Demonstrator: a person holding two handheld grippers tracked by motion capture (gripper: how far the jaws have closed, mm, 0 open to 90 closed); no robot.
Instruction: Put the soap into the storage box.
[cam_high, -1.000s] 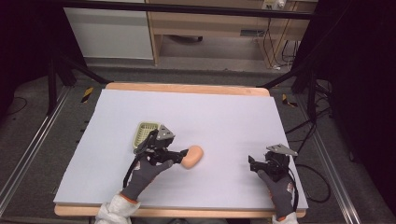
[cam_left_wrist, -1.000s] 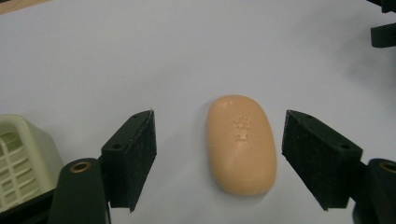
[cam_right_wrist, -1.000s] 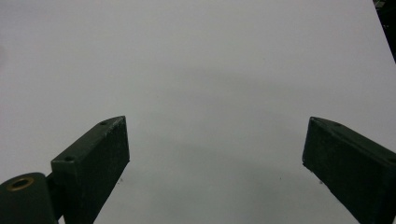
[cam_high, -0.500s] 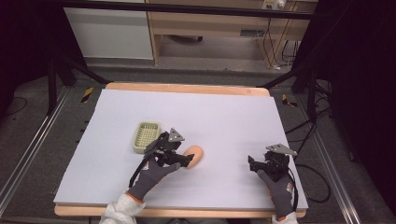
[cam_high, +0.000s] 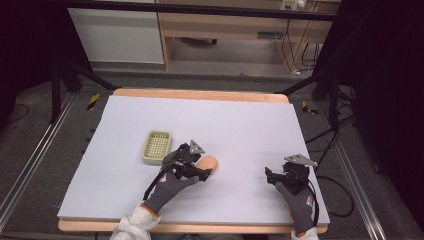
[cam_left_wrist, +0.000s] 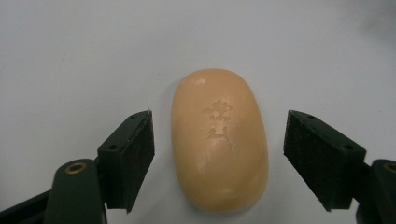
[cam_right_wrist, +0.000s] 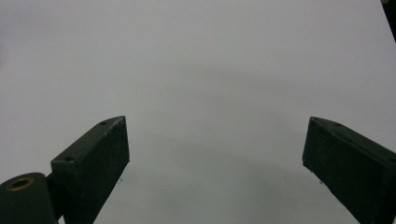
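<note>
The soap bar (cam_left_wrist: 218, 140) is seen flat on the desk (cam_high: 240, 120), between the spread jaws of the released left gripper (cam_left_wrist: 218, 161), untouched; the right gripper (cam_right_wrist: 215, 161) is held released over bare desk

One oval peach-coloured soap bar (cam_high: 208, 163) and one pale green slotted plastic soap tray (cam_high: 156, 147) are lying on one white-topped wooden table (cam_high: 240, 120); two black two-jaw grippers are hovering.
</note>
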